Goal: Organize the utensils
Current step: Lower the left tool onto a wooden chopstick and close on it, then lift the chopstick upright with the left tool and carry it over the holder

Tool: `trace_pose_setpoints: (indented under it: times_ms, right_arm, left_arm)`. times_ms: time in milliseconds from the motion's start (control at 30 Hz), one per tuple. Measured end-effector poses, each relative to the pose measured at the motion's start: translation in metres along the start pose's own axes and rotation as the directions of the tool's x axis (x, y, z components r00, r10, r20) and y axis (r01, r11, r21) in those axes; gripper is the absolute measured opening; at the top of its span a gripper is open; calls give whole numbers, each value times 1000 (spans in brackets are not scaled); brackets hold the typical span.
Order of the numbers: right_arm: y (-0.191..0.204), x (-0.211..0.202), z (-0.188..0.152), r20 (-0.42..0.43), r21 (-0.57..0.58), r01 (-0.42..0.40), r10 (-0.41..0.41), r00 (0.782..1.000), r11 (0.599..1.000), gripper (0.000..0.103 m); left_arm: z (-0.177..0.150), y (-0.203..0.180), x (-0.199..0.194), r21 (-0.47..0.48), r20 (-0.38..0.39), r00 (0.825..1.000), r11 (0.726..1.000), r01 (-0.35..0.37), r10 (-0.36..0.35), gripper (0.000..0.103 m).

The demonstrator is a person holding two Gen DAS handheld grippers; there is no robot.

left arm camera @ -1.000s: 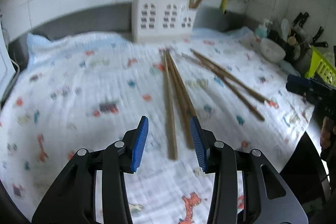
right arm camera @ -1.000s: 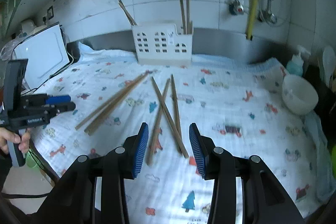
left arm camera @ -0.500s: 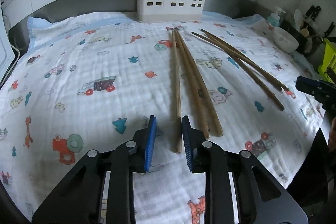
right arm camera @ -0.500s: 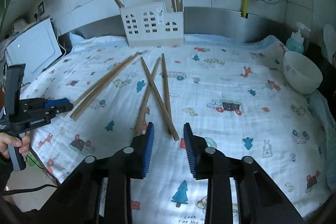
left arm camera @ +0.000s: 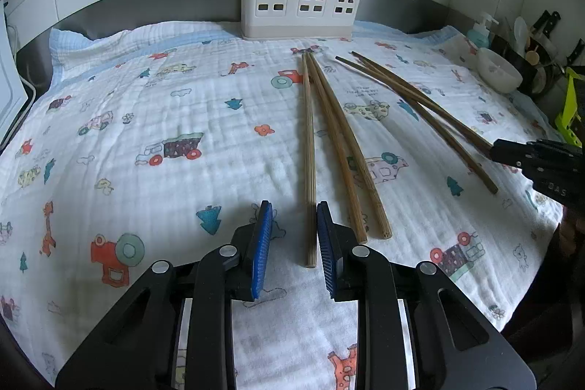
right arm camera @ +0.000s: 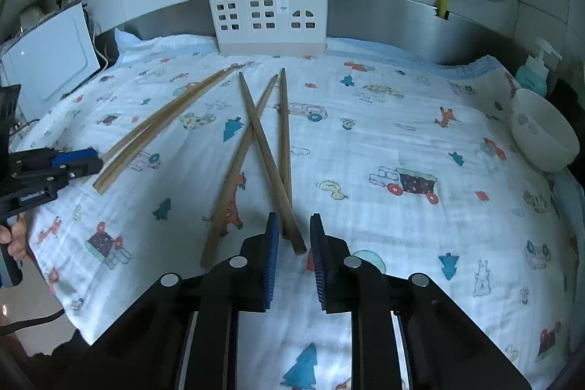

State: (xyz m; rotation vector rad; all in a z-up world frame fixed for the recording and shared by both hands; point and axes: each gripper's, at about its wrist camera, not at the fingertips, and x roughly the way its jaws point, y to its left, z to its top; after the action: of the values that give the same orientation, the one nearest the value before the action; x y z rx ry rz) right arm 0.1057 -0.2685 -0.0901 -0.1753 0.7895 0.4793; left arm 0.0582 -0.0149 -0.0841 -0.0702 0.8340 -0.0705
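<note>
Left gripper (left arm camera: 294,243): low over the cartoon-print cloth (left arm camera: 146,119), blue pads a narrow gap apart, straddling the near end of one chopstick (left arm camera: 309,170), no clamp on it that I can see.
Right gripper (right arm camera: 292,251): same story, fingers narrowly parted around the near tip of the crossed chopstick (right arm camera: 268,156), not pinching.
Loose chopsticks: two groups of three, all lying flat on the cloth.
Utensil holder (right arm camera: 268,17): white, upright at the back wall, chopsticks standing inside.
Bowl (right arm camera: 541,130): white, at the cloth's right edge.
</note>
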Motion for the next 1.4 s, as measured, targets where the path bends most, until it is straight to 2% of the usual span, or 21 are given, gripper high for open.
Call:
trace_pose_setpoints:
  times_ms: [300, 633, 1033, 1067, 1100, 1200, 1400]
  right_arm:
    - [6, -6, 1, 26, -13, -7, 8, 1000, 1000, 7]
    - [23, 0, -1, 16, 8, -82, 82, 997, 997, 7]
    - [24, 5, -3, 18, 27, -67, 67, 998, 997, 7]
    - [24, 5, -2, 18, 28, -67, 67, 998, 997, 7]
    - [24, 5, -2, 18, 28, -68, 68, 998, 997, 7]
    - [24, 4, -2, 19, 31, -71, 70, 997, 997, 7]
    - [22, 2, -1, 23, 36, -74, 73, 997, 997, 7]
  left_arm:
    - [-2, 0, -1, -1, 8, 1000, 1000, 3, -3, 25]
    - [-1, -4, 1, 22, 17, 1000, 1000, 1, -1, 25]
    - [-1, -9, 3, 39, 28, 999, 999, -24, 23, 23]
    - [0, -10, 3, 42, 26, 999, 999, -34, 33, 21]
    - [1, -11, 3, 42, 27, 999, 998, -44, 43, 14]
    - [2, -11, 2, 25, 35, 999, 999, -34, 33, 7]
    - [2, -12, 5, 35, 17, 1000, 999, -6, 6, 7]
